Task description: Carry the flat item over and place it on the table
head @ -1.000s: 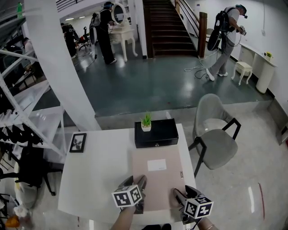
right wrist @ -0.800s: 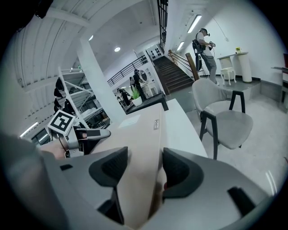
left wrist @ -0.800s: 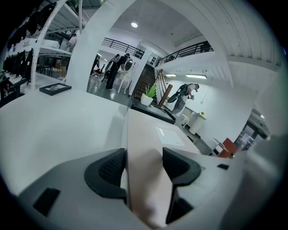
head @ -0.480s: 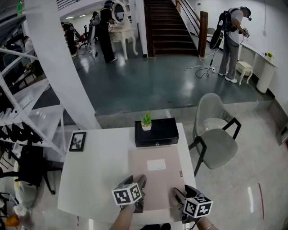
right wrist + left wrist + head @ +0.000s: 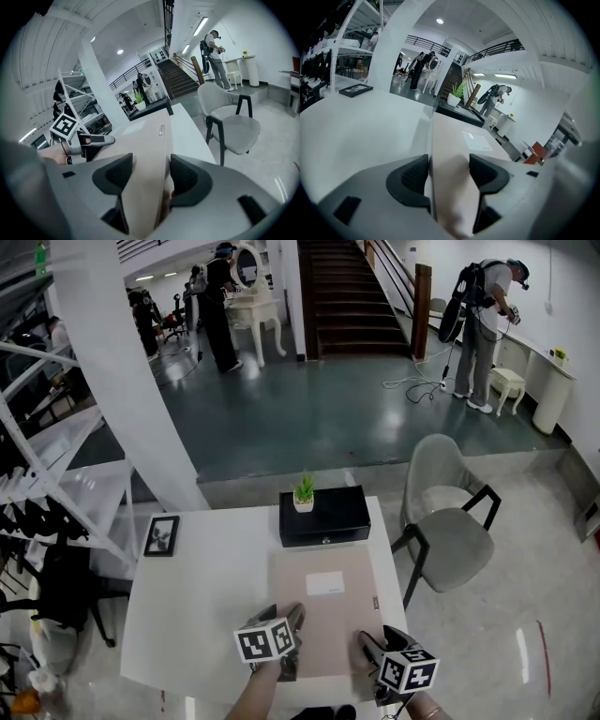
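At the far left of the white table (image 5: 202,601) a small framed picture (image 5: 161,535) lies flat near the edge, well apart from everything else on the top. Next comes the left gripper (image 5: 289,624), held at the near side of the table; its jaws are closed to a narrow gap on the near-left edge of the flat item (image 5: 323,615), whose beige sheet fills the space between the two black pads (image 5: 410,176) in the left gripper view. The flat item, a thin beige folder with a white label (image 5: 324,584) near its far end, stretches away from the person over the middle of the table, its far edge just short of a black box (image 5: 328,518). A small potted plant (image 5: 304,494) stands on the left part of that box. Whether the near end of the folder rests on the table top or is slightly raised cannot be told. To the right, the right gripper (image 5: 367,648) clamps the folder's near-right edge, jaws likewise drawn narrow on the sheet in the right gripper view (image 5: 151,180). Beyond the table's right side stands a grey chair (image 5: 450,521) with dark legs, and far behind it a person (image 5: 483,320) stands by the wall.
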`<state>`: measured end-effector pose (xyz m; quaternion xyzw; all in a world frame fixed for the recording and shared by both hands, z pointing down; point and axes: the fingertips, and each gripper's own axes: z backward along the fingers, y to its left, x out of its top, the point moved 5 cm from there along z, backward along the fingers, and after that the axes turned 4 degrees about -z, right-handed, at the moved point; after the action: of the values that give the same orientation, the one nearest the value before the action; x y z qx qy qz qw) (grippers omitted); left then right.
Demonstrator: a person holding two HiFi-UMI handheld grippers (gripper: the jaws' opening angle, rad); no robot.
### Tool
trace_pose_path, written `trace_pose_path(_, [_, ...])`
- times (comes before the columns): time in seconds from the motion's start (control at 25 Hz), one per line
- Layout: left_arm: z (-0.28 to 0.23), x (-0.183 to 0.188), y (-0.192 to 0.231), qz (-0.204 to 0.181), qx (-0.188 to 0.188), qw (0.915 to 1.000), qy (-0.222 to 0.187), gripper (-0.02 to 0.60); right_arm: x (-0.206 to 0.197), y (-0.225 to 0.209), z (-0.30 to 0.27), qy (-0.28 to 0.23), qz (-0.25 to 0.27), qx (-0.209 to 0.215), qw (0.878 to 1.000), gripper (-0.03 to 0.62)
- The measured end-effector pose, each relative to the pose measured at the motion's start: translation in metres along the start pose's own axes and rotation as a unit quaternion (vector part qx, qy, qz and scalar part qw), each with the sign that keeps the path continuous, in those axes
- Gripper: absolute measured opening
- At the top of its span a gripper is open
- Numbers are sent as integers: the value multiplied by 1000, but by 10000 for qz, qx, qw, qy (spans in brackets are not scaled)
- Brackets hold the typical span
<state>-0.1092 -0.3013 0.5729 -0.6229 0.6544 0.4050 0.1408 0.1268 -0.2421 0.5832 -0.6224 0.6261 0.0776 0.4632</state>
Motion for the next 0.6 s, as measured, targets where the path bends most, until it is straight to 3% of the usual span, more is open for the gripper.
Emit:
trace_pose_path(0.36, [5, 1, 2, 191, -45, 9998, -46, 264, -1, 2, 3, -127, -18, 2, 9999, 255])
trace_pose_path(0.6, [23, 12, -3, -18, 78, 9989, -467, 264, 5, 2, 14, -347, 39, -17, 9994, 249])
